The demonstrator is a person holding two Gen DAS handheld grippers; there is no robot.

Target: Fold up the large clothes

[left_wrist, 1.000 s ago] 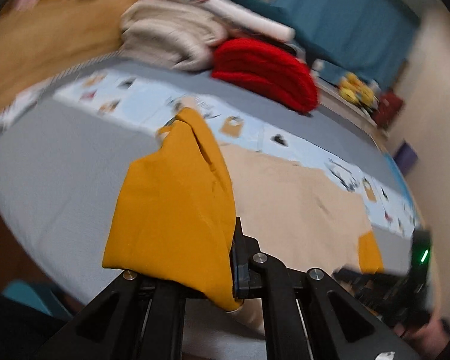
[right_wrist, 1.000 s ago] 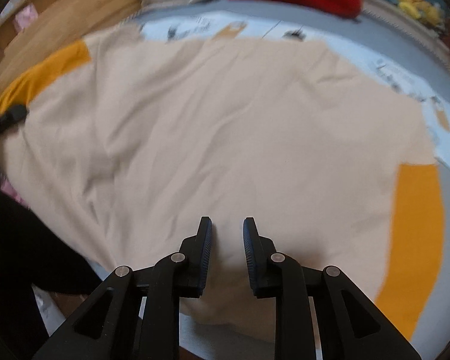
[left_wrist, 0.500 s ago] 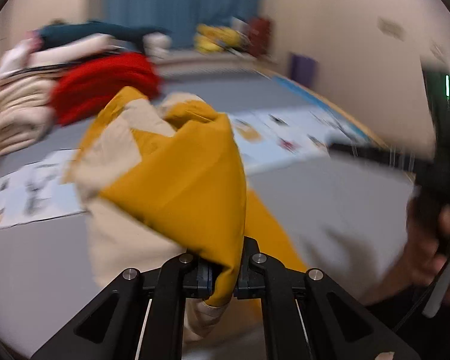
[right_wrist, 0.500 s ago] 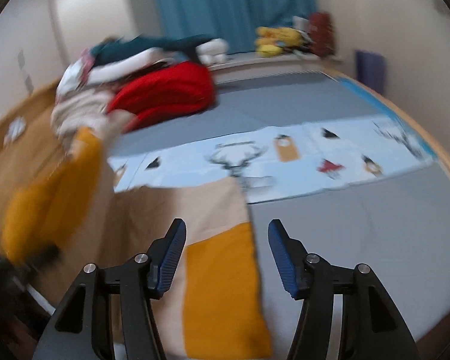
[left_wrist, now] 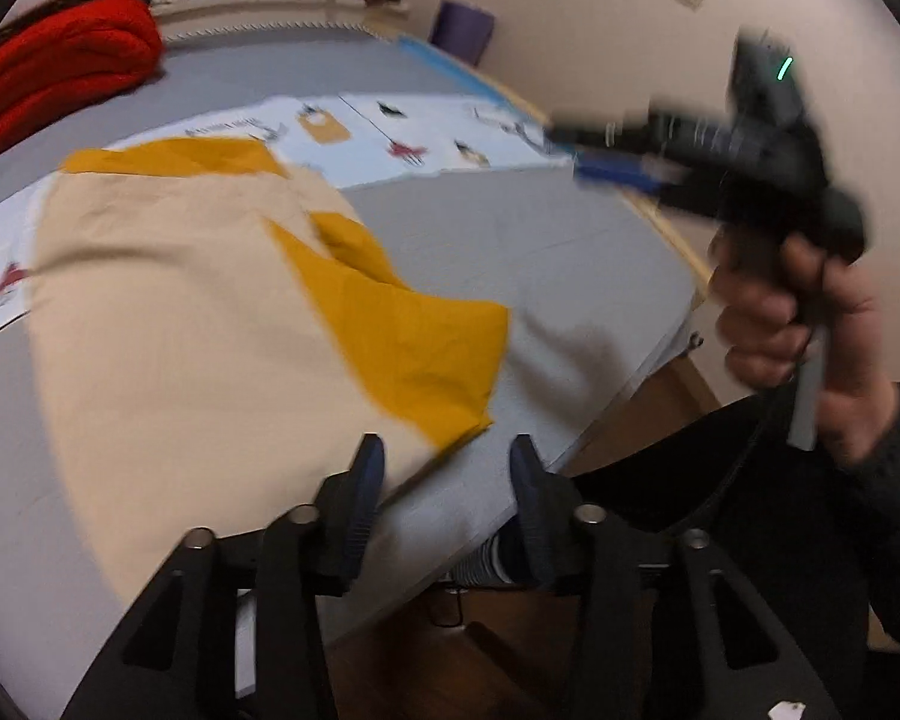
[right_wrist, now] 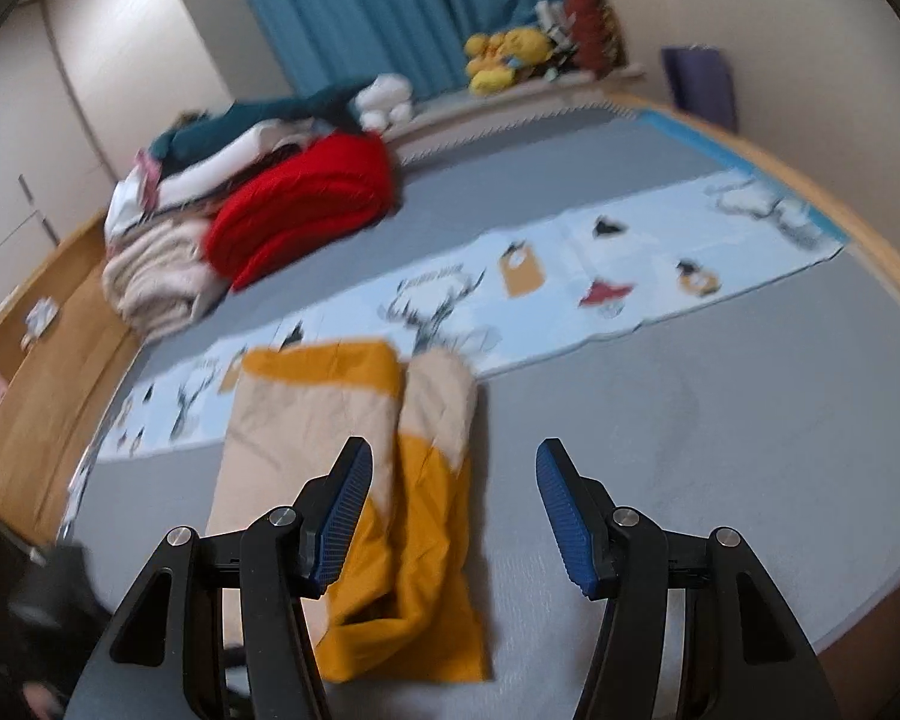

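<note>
A beige garment with mustard-yellow sleeves lies folded lengthwise on the grey bed, one yellow sleeve laid across its near part. It also shows in the right wrist view as a narrow strip. My left gripper is open and empty just above the garment's near edge. My right gripper is open and empty above the garment's near yellow end; it also appears blurred in the left wrist view, held in a hand.
A pile of folded clothes with a red knit on top sits at the bed's far left. A light-blue printed cloth runs across the bed. The wooden bed edge curves at right. Blue curtain and plush toys stand behind.
My left gripper carried the yellow sleeve across, let it go and opened. The garment is now folded narrower. My right gripper opened wider and lifted off the cloth.
</note>
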